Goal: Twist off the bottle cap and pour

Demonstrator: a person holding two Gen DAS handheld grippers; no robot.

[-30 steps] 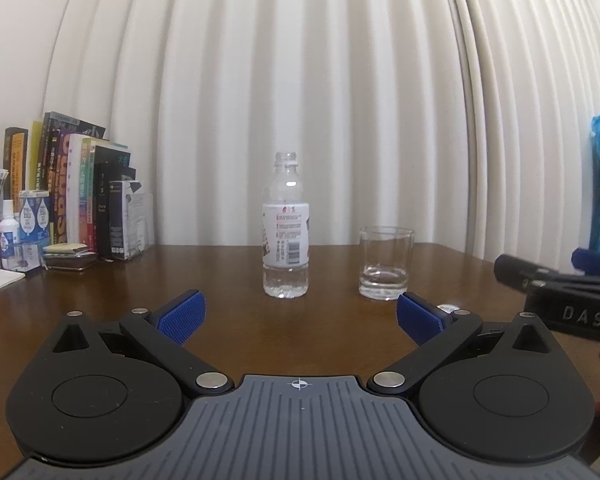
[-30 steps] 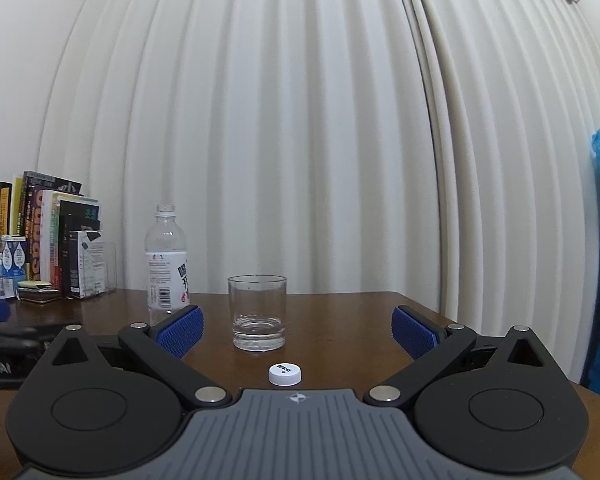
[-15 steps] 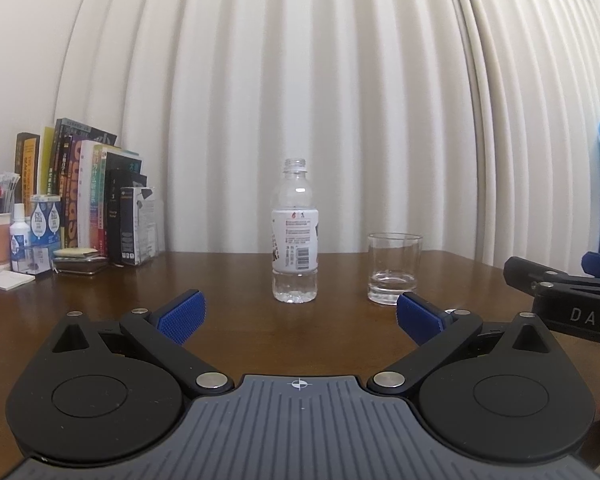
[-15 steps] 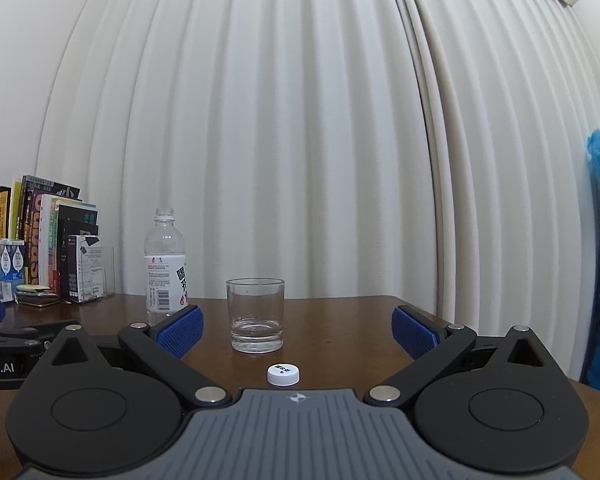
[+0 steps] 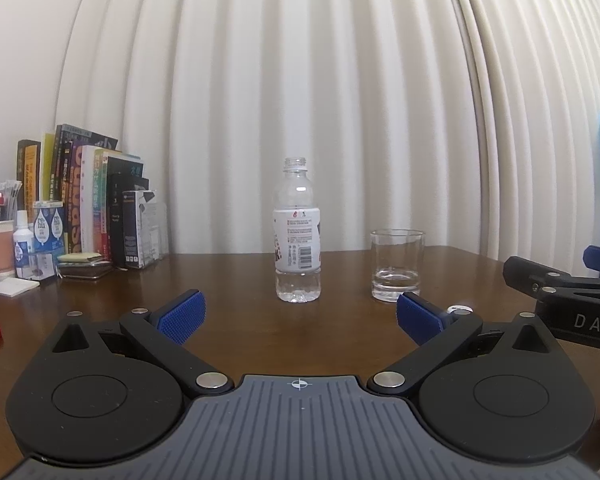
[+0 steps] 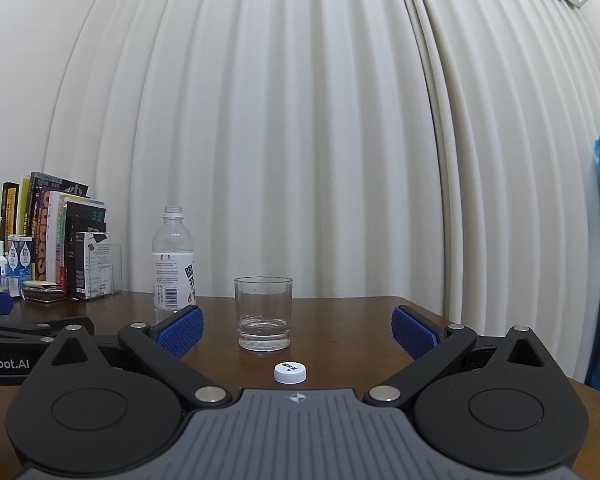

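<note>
Bottle [image 5: 298,236] stands upright at centre frame in the left wrist view, on the brown table [image 5: 228,280], neck open, no cap on. Only a shallow pool of water shows at its base; the rest looks empty. Glass [image 5: 397,266] is to its right, apart from it, with a little water at the bottom. Cap [image 6: 290,372] lies flat on the table at lower centre of the right wrist view, just in front of the glass, touching neither it nor the gripper.

Left gripper [image 5: 298,316]: fingers spread wide, holding nothing, bottle centred beyond the gap and well clear. Right gripper [image 6: 298,330]: also spread wide and empty, with glass and cap seen between its fingers.

Handling, as judged: the bottle is thin clear plastic and nearly empty, so light, easy to tip and likely to dent under a hard squeeze. The labelled middle [image 5: 298,240] looks the best hold: straight-sided, papered, less slippery than the bare shoulder. The glass is rigid, breakable and smooth; better left standing. The cap is small, low and awkward to pinch off a flat top.

Change from a second ago: in the left view the bottle and glass sit lower and further right in frame, and the books [image 5: 84,196] at left show more fully, so the left gripper has shifted and pulled back somewhat. In the right view the curtain [image 6: 300,140] fills more of the frame and the table line sits lower; that gripper has tilted up slightly. Bottle, glass and cap look unmoved relative to each other. Both grippers are as wide as before.
</note>
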